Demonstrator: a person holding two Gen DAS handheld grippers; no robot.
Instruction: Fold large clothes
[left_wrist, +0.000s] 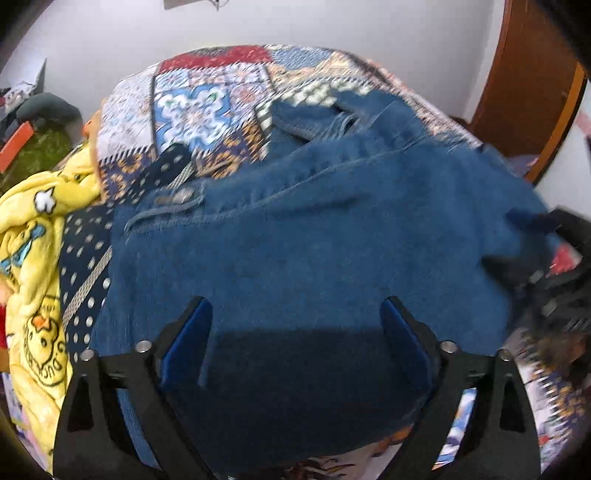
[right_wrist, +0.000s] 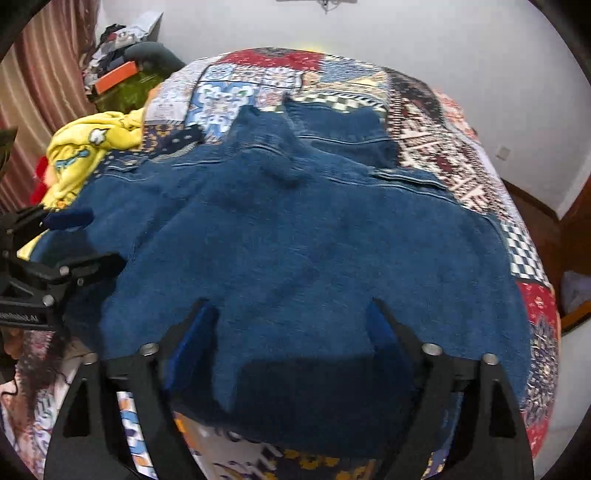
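A blue denim jacket (left_wrist: 314, 240) lies spread on a patchwork bedspread (left_wrist: 207, 103); it also shows in the right wrist view (right_wrist: 295, 240). My left gripper (left_wrist: 295, 317) is open, its jaws wide apart above the jacket's near part, holding nothing. My right gripper (right_wrist: 291, 314) is open too, just above the jacket's near hem. The right gripper shows at the right edge of the left wrist view (left_wrist: 554, 258), and the left gripper at the left edge of the right wrist view (right_wrist: 55, 251), both over the jacket's sides.
A yellow cartoon-print garment (left_wrist: 37, 258) and a dark polka-dot cloth (left_wrist: 85, 258) lie left of the jacket. Clutter (right_wrist: 125, 62) sits on a green surface past the bed's far left. A wooden door (left_wrist: 524, 81) stands at the right, a curtain (right_wrist: 40, 74) at the left.
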